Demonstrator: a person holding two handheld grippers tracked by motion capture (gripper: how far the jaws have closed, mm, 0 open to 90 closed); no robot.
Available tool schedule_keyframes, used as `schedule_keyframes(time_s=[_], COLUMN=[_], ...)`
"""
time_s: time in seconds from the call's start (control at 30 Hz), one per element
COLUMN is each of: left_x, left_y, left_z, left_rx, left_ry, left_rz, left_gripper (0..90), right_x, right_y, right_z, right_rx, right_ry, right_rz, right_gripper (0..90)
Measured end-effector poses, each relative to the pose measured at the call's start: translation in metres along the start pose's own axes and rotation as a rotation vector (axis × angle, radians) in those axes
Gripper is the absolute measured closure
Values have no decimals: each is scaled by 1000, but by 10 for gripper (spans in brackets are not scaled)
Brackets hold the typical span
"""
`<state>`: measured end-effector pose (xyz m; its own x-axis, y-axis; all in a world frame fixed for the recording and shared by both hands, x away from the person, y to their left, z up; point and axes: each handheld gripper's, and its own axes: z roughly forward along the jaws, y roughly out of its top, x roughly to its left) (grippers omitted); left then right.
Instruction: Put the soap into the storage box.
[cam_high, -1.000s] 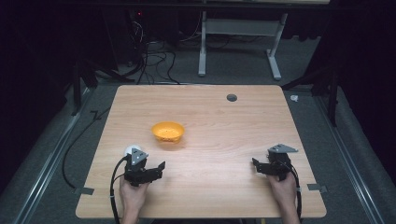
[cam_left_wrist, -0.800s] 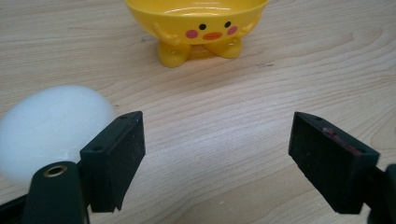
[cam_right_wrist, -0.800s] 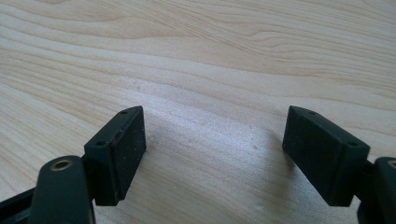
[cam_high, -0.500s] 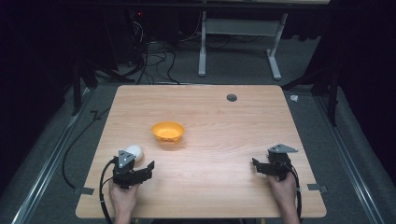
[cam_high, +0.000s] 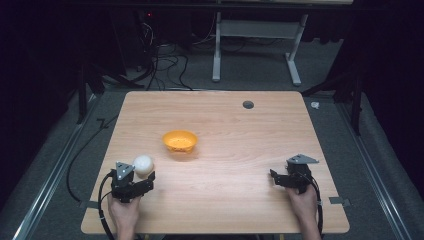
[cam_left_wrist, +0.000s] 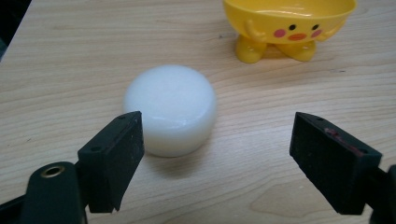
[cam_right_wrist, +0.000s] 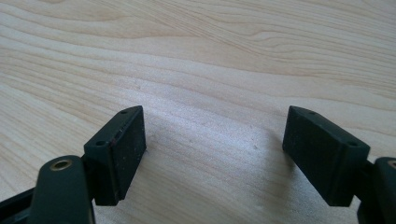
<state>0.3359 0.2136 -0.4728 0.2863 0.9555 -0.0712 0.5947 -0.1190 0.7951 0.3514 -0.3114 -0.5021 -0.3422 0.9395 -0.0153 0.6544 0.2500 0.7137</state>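
My left tool is released, jaws wide apart, with the white puck on the tabletop just ahead, nearer the left jaw and untouched. It looks like a soft, light foam or soap round, smooth enough to slip, so I judge a gentle pinch across its curved side wall is best. The yellow duck bowl stands beyond it. My right tool is released too, over bare wood. Compared with a second ago, my left hand has drawn back, uncovering the puck.
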Motion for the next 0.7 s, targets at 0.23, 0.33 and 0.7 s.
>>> schedule_keyframes(time_s=[0.23,0.33,0.7], left_x=[12,16,21], left_y=[4,6,15], left_z=[8,15,39], left_rx=[25,44,88], left_ry=[27,30,40], left_rz=[-8,-17,-12], left_gripper=[179,167,153], right_x=[0,0,0], right_y=[0,0,0], right_z=[0,0,0], right_rx=[0,0,0], right_ry=[0,0,1], right_rz=[0,0,0], right_gripper=[223,223,223])
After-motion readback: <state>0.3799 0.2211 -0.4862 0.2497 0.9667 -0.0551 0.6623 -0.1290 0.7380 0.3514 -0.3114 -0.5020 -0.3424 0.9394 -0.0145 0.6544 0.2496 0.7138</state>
